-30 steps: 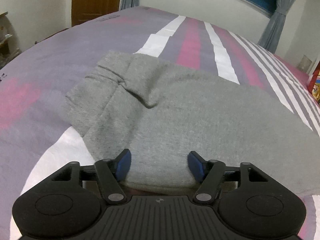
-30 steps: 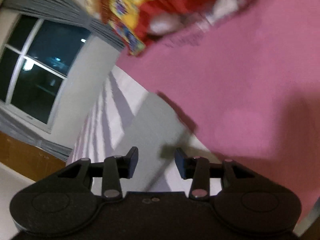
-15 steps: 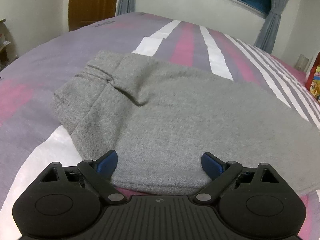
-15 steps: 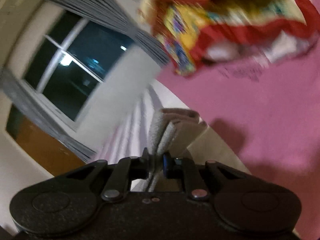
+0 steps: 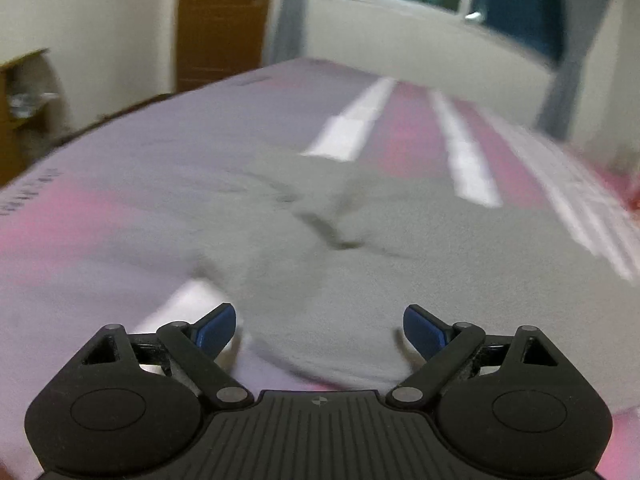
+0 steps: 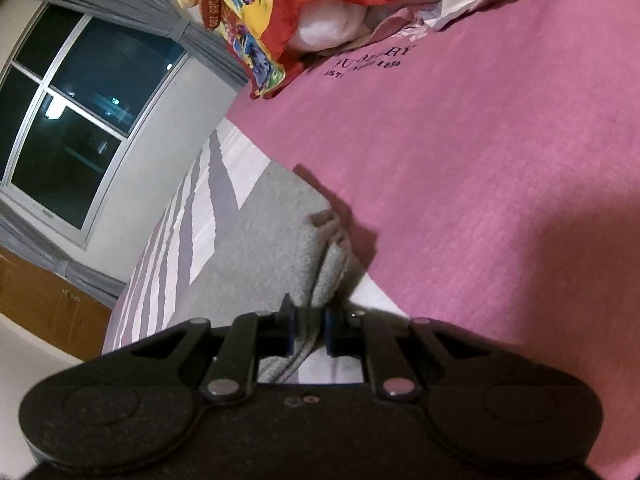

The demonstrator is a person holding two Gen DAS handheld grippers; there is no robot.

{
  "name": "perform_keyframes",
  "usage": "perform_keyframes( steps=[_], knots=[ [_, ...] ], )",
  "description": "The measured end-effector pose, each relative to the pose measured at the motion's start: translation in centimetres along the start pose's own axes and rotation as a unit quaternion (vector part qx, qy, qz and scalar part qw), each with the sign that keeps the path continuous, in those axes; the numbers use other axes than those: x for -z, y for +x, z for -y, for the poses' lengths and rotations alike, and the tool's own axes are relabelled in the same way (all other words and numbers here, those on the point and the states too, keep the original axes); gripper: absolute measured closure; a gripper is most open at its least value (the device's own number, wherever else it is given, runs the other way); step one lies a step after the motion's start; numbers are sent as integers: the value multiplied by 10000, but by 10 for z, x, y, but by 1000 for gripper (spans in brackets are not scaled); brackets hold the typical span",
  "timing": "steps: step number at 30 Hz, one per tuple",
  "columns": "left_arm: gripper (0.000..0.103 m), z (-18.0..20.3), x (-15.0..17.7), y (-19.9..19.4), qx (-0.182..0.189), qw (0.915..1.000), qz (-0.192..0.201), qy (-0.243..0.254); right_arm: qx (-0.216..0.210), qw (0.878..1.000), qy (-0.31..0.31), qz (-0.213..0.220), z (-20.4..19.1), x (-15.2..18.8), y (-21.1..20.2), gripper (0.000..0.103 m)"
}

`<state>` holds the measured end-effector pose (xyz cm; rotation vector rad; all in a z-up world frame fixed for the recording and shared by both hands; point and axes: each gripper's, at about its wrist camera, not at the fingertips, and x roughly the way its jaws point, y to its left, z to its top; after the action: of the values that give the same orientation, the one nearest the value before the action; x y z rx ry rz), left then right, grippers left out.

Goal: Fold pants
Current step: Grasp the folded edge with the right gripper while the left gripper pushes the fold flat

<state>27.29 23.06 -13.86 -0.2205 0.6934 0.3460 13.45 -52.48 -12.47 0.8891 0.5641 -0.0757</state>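
Note:
Grey pants [image 5: 360, 264] lie folded on the striped bed in the left wrist view, blurred by motion. My left gripper [image 5: 320, 330] is open wide and empty, above the near edge of the pants. In the right wrist view my right gripper [image 6: 308, 334] is shut on the stacked leg-end layers of the grey pants [image 6: 276, 248], whose hems stick out past the fingers over the pink sheet.
The bed sheet [image 6: 480, 184] is pink with purple and white stripes [image 5: 464, 160]. A red and yellow patterned pillow [image 6: 280, 12] lies at the far end. A window [image 6: 60, 128], grey curtains and a wooden door [image 5: 220, 24] stand behind.
My left gripper opened wider and pulled up and back from the pants. My right gripper closed on the pants' end layers and holds them; its view shifted.

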Motion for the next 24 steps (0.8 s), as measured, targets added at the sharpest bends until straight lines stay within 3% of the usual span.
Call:
perform_keyframes(
  steps=[2, 5, 11, 15, 19, 24],
  knots=[
    [12, -17, -2, 7, -254, 9993, -130, -250, 10, 10000, 2, -7, 1, 0, 3, 92],
    [12, -44, -4, 14, -230, 9960, -209, -841, 23, 10000, 44, 1, 1, -1, 6, 92],
    [8, -45, -1, 35, -234, 9970, -482, -558, -28, 9999, 152, -14, 4, -2, 8, 92],
    [0, -44, 3, 41, -223, 9976, -411, -507, -32, 9999, 86, -130, 3, -8, 13, 90],
    [0, -41, 7, 42, -256, 9983, -295, -429, -56, 9992, 331, -212, 5, -15, 19, 90],
    [0, -45, 10, 39, -192, 9991, -104, -353, 227, 9995, 113, -168, -7, -13, 20, 90]
  ],
)
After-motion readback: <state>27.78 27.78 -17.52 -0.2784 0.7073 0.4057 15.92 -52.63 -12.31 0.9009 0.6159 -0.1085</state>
